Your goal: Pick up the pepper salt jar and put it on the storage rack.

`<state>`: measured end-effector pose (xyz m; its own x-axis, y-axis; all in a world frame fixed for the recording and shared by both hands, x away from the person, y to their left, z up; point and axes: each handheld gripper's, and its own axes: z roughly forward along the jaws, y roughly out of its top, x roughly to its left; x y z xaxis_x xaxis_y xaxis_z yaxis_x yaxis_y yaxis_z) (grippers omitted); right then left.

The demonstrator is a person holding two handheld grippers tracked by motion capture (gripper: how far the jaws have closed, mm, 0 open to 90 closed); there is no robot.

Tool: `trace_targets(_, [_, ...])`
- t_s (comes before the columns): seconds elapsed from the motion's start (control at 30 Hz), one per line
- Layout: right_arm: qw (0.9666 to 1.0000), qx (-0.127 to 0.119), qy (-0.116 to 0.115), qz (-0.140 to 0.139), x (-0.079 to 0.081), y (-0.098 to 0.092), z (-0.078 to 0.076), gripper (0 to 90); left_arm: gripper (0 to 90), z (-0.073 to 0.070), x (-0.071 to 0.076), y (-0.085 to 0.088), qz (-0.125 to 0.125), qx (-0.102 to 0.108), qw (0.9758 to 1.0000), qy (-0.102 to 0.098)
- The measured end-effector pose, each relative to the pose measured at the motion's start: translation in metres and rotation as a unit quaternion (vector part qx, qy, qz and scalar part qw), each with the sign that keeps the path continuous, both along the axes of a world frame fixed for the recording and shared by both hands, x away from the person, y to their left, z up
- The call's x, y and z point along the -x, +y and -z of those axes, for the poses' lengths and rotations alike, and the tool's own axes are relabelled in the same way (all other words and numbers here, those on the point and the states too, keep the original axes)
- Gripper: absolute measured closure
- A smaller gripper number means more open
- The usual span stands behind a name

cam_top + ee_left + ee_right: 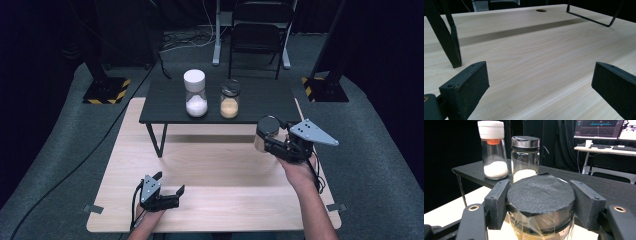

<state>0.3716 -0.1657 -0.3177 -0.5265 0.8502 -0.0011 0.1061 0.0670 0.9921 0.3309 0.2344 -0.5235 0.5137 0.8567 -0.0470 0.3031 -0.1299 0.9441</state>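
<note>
We hold the dark-lidded jar [541,202] clamped in our right gripper [272,142], carrying it toward the black shelf [260,107]; next, set it beside the 2 jars [229,100]. Left gripper [167,192] rests with jaws apart.

Left tool [167,186] agape, right tool [269,139] clamped

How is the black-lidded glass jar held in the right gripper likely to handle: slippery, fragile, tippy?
The jar looks like smooth glass, so probably fragile and slippery. The right gripper clamps its textured lid, likely a surer hold. Partly filled, it seems fairly light.
</note>
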Motion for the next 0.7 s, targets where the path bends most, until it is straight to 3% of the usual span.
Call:
trace_targets(0.3, [0.9999, -0.010, -0.005, 0.005, -0.004, -0.003, -0.006, 33.8, 0.7, 0.000, 0.000, 0.000, 0.000, 0.000, 1.0000, -0.001])
trace_targets(0.7, [0.9993, -0.008, -0.014, 0.033, -0.010, 0.003, -0.018, 33.9, 0.7, 0.000, 0.000, 0.000, 0.001, 0.000, 1.0000, 0.000])
